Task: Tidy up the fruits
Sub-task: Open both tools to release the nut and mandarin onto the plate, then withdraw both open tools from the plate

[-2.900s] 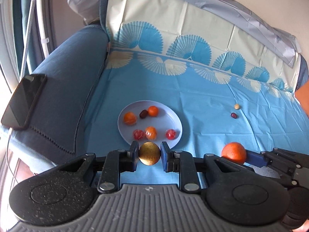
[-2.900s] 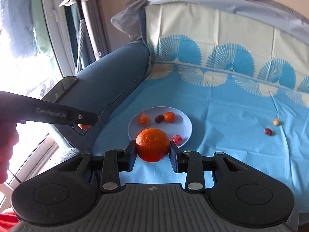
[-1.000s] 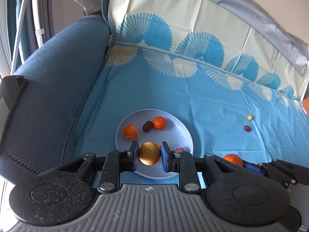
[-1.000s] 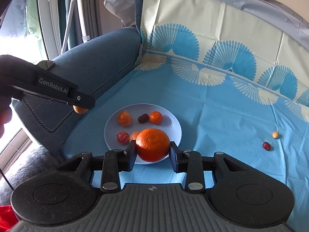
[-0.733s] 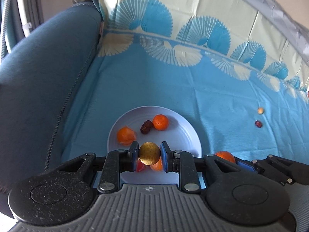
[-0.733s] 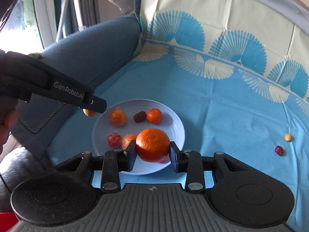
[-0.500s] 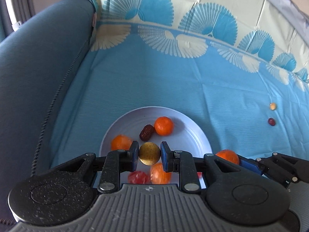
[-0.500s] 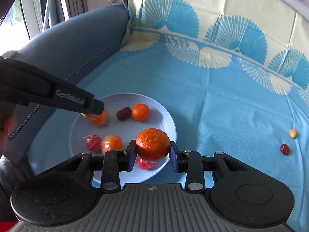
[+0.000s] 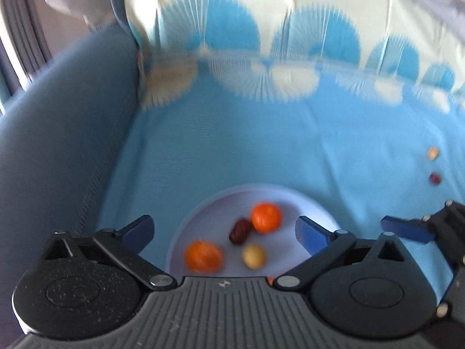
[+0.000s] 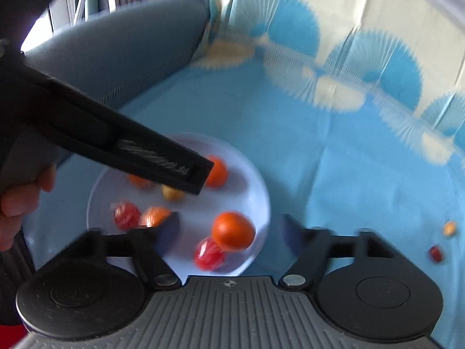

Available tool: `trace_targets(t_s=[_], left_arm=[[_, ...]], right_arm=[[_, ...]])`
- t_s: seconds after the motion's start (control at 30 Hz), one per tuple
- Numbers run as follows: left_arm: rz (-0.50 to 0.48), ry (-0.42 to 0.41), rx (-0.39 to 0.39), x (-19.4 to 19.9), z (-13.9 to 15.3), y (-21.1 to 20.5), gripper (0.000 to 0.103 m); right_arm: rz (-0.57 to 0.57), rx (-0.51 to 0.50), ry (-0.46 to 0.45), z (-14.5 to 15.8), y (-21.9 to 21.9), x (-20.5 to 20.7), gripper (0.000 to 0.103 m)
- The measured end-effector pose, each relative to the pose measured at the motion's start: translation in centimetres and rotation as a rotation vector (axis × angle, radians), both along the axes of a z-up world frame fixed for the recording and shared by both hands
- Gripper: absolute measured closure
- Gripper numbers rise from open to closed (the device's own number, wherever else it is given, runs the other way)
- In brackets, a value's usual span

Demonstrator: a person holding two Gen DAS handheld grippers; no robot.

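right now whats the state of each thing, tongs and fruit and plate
left tongs: open, just been opening, nothing gripped
right tongs: open, just been opening, nothing gripped
yellow fruit: released, on plate
large orange: released, over plate
plate: on blue cloth, holding fruit
tan piece and dark red piece: loose on cloth, outside plate

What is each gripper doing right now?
Left gripper: open, holding nothing; jaws just opened.
Right gripper: open, orange loose between the jaws, which just opened.

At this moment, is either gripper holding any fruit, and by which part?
Nothing is held. Both the left gripper and right gripper have just opened their jaws; the big orange tangerine and small yellow-brown fruit are over the pale round plate.
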State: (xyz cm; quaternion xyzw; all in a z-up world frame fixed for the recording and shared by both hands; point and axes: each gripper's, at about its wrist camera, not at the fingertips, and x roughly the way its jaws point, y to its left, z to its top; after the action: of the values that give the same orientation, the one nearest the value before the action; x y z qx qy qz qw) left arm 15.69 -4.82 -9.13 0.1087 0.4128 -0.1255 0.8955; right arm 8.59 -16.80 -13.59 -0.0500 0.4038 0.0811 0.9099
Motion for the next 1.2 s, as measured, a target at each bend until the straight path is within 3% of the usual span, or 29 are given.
trace_targets(t_s=[0.17,0.33,0.47,0.73,1.2], left_arm=[[0.042,0.053,0.016,-5.1,2.7,3.0,0.000],[0.116,0.078,0.040,-11.6,4.1,6.0,0.000],[0.149,0.075,0.028,-15.2,5.1,7.4,0.000],[0.144,-0.035,-0.035,-18.9,8.7,8.2,0.000],[0.148,-0.082,-0.070,-22.6,11.4,8.6,0.000]], right_arm=[[-0.023,0.022,-0.006,3.7,-0.3,-3.8,0.004],[-0.049,0.061,0.042,6.1,0.5,-9.4,0.002],[-0.081,0.067,0.016,7.9,1.4,-13.2,0.001],[-0.068,0.030,-0.088,10.7,2.4,-17.8,0.001],[-0.068,0.035,-0.159,12.9,3.0,-21.2,0.001]])
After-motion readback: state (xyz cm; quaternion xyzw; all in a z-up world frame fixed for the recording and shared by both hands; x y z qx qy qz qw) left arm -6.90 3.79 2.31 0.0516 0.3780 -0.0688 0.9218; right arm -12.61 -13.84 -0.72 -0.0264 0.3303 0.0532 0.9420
